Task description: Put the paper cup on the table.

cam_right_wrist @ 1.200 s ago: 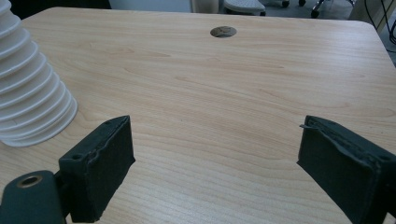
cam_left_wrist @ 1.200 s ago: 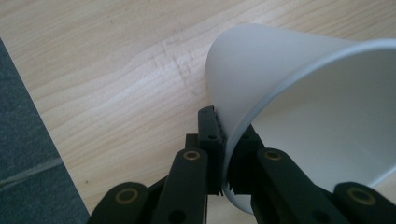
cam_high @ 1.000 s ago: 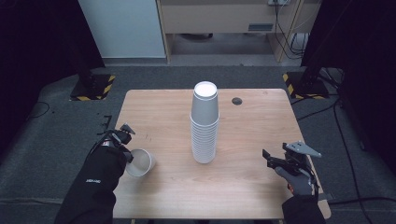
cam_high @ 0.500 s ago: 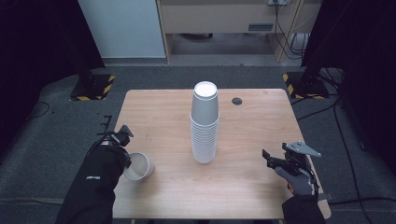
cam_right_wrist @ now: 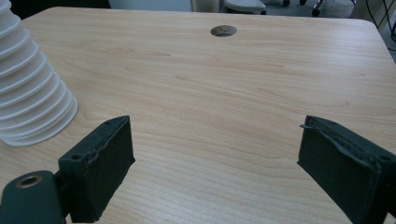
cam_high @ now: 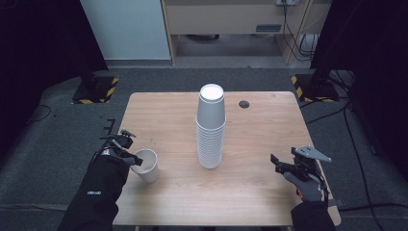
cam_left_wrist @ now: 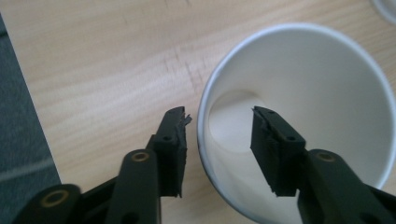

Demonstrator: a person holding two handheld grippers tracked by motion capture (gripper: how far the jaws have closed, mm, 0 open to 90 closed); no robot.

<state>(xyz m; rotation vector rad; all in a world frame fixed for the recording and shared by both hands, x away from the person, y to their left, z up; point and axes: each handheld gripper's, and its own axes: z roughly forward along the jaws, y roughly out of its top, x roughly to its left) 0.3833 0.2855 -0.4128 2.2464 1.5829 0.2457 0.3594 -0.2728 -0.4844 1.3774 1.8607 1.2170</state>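
The single paper cup (cam_high: 146, 165) now stands upright near the table's (cam_high: 269, 202) left edge; my left gripper (cam_left_wrist: 219, 140) has just been opening, jaws astride its rim, pads clear; I judge it placed; the stack (cam_high: 210, 127) stands mid-table; my right gripper (cam_right_wrist: 215, 158) gapes empty.

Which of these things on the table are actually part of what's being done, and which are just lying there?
In the job: single paper cup, its rim between the left tongs, which just opened; stack of cups.
Just there: table, its cable hole, idle open right tongs.

cup stack (cam_right_wrist: 32, 88): top cut off by frame edge | paper cup (cam_left_wrist: 299, 116): right rim cropped
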